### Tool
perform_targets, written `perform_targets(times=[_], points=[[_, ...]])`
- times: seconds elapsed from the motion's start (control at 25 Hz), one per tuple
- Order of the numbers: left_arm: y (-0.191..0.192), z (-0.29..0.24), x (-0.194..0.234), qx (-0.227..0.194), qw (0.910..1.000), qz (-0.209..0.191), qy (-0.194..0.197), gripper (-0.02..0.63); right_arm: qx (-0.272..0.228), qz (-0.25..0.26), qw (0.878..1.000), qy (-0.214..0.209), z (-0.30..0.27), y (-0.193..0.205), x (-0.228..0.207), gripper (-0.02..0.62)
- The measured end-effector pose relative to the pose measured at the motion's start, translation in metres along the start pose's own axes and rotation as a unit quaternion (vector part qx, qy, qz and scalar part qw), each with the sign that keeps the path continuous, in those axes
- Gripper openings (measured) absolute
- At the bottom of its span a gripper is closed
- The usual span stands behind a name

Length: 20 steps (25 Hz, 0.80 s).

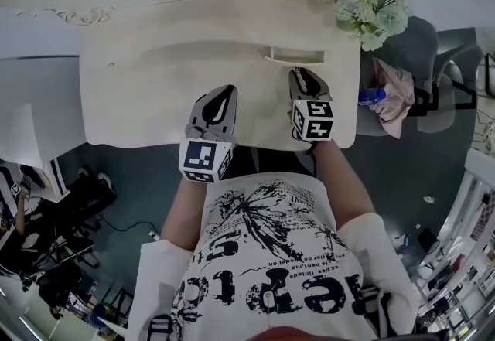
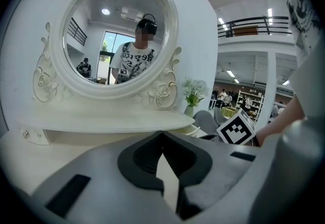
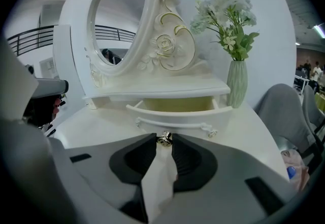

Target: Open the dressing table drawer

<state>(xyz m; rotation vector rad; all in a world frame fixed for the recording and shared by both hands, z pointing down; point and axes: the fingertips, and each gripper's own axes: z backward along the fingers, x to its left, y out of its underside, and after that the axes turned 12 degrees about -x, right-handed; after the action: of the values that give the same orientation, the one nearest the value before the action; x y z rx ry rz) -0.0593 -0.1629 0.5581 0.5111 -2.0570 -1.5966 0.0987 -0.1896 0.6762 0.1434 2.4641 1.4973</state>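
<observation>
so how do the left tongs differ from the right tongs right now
The left grey tongs are shut on nothing; the right grey tongs clamp the small shiny metal knob of the part-open cream drawer. The left tongs sit back from that drawer; the right tongs reach it. Both are grey.

The dressing table [image 1: 139, 100] has a cream top with a curved front edge. Bare top lies under the left gripper [image 2: 162, 133] fingers [image 2: 137, 159]. At the rear stands the mirror unit [image 3: 119, 20], an oval mirror in a carved frame above a low shelf. Below the shelf, directly ahead of the right gripper [image 3: 163, 142], the drawer [image 3: 175, 116] stands part-way open, its metal knob [image 3: 163, 138] between the fingertips [image 3: 150, 141]. Beyond and to the right of them stands a pale green vase [image 3: 236, 83] of white flowers [image 3: 226, 14].
</observation>
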Motion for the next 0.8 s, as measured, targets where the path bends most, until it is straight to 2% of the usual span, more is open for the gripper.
perform_targets(times=[0.64, 0.76, 0.8], points=[[-0.015, 0.0, 0.003, -0.019, 0.9998, -0.005, 0.004, 0.018, 0.008, -0.009, 1.0, 0.004, 0.018, 0.013, 0.005, 0.107], [-0.017, 0.0, 0.004, -0.02, 0.9997, -0.004, 0.01, 0.018, 0.017, -0.006, 1.0, 0.02, 0.02, 0.011, 0.003, 0.161], [-0.019, 0.001, 0.005, -0.019, 0.9997, -0.005, 0.012, 0.018, 0.015, -0.003, 1.0, 0.023, 0.024, 0.008, 0.004, 0.161]])
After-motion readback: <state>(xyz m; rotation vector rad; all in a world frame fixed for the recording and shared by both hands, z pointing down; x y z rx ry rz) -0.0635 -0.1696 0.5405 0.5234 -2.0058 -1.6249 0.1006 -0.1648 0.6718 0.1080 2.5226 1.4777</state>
